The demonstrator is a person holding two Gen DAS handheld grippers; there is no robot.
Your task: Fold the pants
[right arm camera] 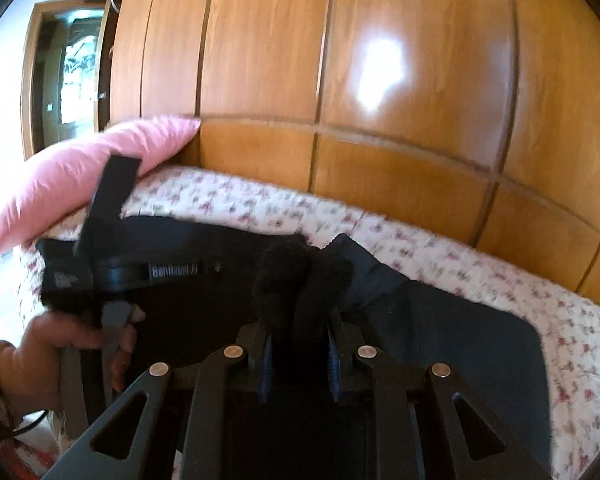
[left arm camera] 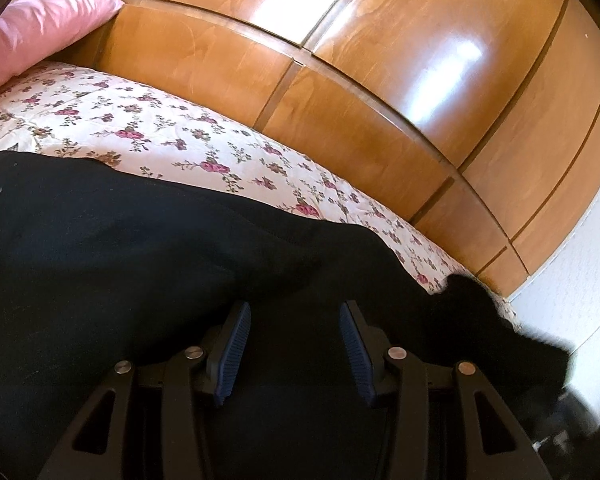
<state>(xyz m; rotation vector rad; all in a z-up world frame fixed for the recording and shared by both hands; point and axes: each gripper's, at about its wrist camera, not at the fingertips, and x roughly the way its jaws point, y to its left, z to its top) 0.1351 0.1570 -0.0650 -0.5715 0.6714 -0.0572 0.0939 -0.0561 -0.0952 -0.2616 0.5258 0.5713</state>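
Left-wrist view: black pants point(left arm camera: 140, 260) lie spread across a bed point(left arm camera: 160, 132) dressed in a rose-print cover, filling the near half of the picture. The left tongs point(left arm camera: 294, 348) hang just over the dark cloth with their blue-padded fingers point(left arm camera: 232, 352) apart and nothing pinched between them. A pink pillow point(left arm camera: 40, 28) leans at the far left of the bed against glossy wooden wardrobe doors point(left arm camera: 380, 80), and a bunched end of the cloth rises at the right edge.

Right-wrist view: the right tongs point(right arm camera: 300, 360) are clamped on a bunched, lifted fold of the pants point(right arm camera: 300, 280), the rest of the garment lying flat on the bed point(right arm camera: 500, 280) beneath. At the left, a person's hand point(right arm camera: 60, 340) grips the handle of the left tongs point(right arm camera: 100, 240), which reach over the cloth toward the pillow point(right arm camera: 80, 176). Wardrobe doors point(right arm camera: 380, 80) fill the far side, with a doorway point(right arm camera: 68, 72) at the far left.
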